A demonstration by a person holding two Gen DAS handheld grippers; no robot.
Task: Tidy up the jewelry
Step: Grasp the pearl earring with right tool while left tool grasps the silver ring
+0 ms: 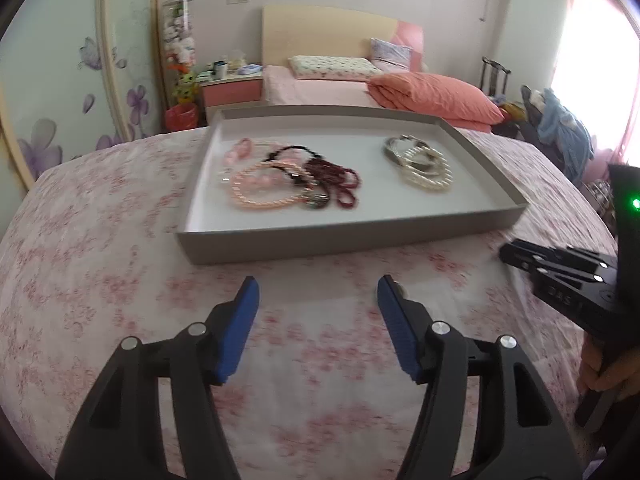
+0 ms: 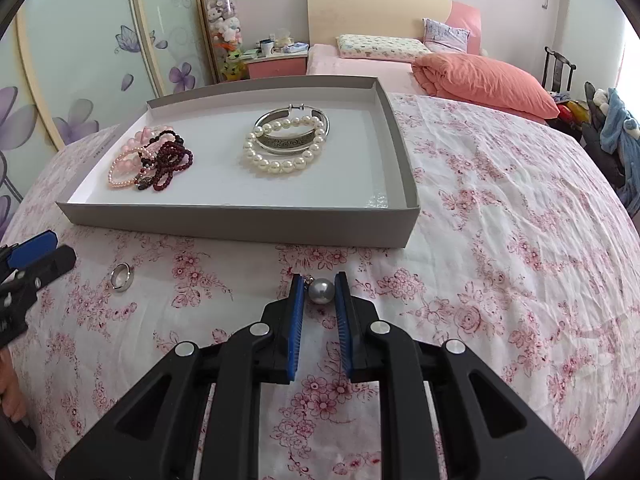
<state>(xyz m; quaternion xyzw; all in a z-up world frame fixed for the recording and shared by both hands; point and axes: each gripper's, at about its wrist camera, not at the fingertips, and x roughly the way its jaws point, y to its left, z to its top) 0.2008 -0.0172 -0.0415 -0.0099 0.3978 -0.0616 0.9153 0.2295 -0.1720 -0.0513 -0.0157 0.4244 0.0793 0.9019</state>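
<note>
Pearl earring [image 2: 321,290] sat pinched between my right gripper [image 2: 320,286] pads, just short of the grey tray [image 2: 240,224]. My left gripper [image 1: 316,292] hung spread and empty. I judged the round bead could squirt out; silver ring [image 2: 120,277] lay loose on the bedspread [image 2: 500,240].

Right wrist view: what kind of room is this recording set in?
Almost certainly a home bedroom. A bed with a headboard and a folded coral quilt stands behind, a nightstand beside it. The jewelry tray sits on a floral cloth.
</note>
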